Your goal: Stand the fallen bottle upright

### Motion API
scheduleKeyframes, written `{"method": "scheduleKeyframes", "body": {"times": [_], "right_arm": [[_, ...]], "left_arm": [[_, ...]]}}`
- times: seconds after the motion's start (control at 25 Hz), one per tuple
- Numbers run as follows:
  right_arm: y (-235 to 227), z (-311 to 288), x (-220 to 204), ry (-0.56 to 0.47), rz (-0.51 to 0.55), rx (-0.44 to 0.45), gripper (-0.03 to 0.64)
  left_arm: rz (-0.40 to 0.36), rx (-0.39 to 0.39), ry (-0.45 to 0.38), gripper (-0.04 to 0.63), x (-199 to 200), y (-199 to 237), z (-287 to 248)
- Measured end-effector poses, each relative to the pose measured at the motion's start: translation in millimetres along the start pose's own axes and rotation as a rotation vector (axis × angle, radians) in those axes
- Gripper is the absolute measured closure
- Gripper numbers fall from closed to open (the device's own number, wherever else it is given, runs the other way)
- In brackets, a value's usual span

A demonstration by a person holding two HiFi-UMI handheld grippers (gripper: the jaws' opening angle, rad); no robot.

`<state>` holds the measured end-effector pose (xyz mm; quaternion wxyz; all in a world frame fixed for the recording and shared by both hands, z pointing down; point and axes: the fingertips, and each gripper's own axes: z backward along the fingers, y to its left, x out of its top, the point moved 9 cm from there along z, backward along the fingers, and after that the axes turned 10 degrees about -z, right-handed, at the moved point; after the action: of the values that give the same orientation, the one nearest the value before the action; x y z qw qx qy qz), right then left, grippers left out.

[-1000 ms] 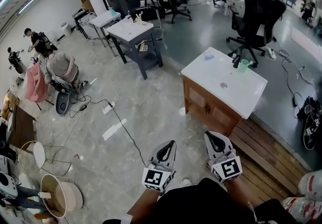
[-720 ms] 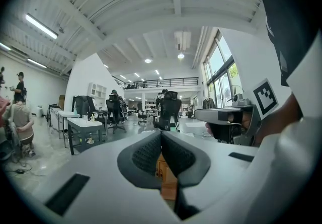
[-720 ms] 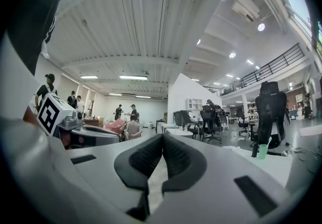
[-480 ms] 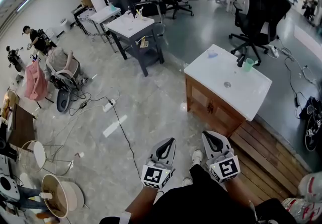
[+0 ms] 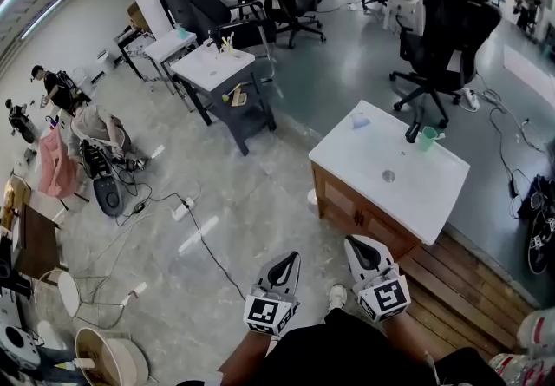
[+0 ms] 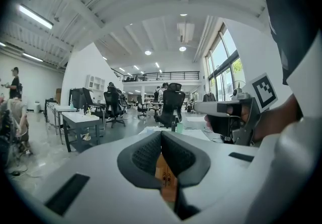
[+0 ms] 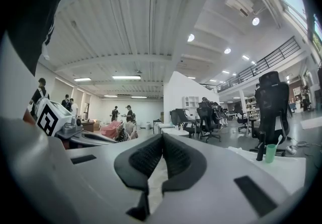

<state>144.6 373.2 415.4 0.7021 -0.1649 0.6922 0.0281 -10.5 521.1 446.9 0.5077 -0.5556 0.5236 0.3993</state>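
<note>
A white-topped wooden cabinet stands ahead and to the right in the head view. Near its far left corner lies a small pale clear thing that looks like a bottle on its side. A dark upright bottle and a green cup stand at the far edge. My left gripper and right gripper are held side by side over the floor, short of the cabinet, both shut with nothing in them. The shut left gripper and the shut right gripper show their pads together.
A dark desk with small items stands at the far left, with office chairs behind. A cable and power strip cross the floor. Wooden planking lies right of the cabinet. People crouch at the left.
Both grippers have been carried forward together toward the cabinet, staying shut. The cabinet now sits nearer and lower in the head view.
</note>
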Motion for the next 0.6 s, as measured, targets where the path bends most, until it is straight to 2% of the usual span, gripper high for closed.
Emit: {"method": "scheduleKeyframes", "body": {"times": [0.32, 0.48, 0.6], "right_arm": [[-83.1, -56.2, 27.6, -0.011, -0.030, -0.007, 0.601], [-112.2, -79.4, 30.9, -0.015, -0.031, -0.001, 0.601], [-125.5, -92.0, 34.8, -0.011, -0.031, 0.004, 0.601]], "left_arm": [[-0.006, -0.027, -0.003, 0.578, 32.5, 26.0, -97.0], [0.069, -0.019, -0.036, 0.578, 35.1, 43.1, -130.4], [0.072, -0.013, -0.036, 0.578, 38.1, 54.4, -154.0]]}}
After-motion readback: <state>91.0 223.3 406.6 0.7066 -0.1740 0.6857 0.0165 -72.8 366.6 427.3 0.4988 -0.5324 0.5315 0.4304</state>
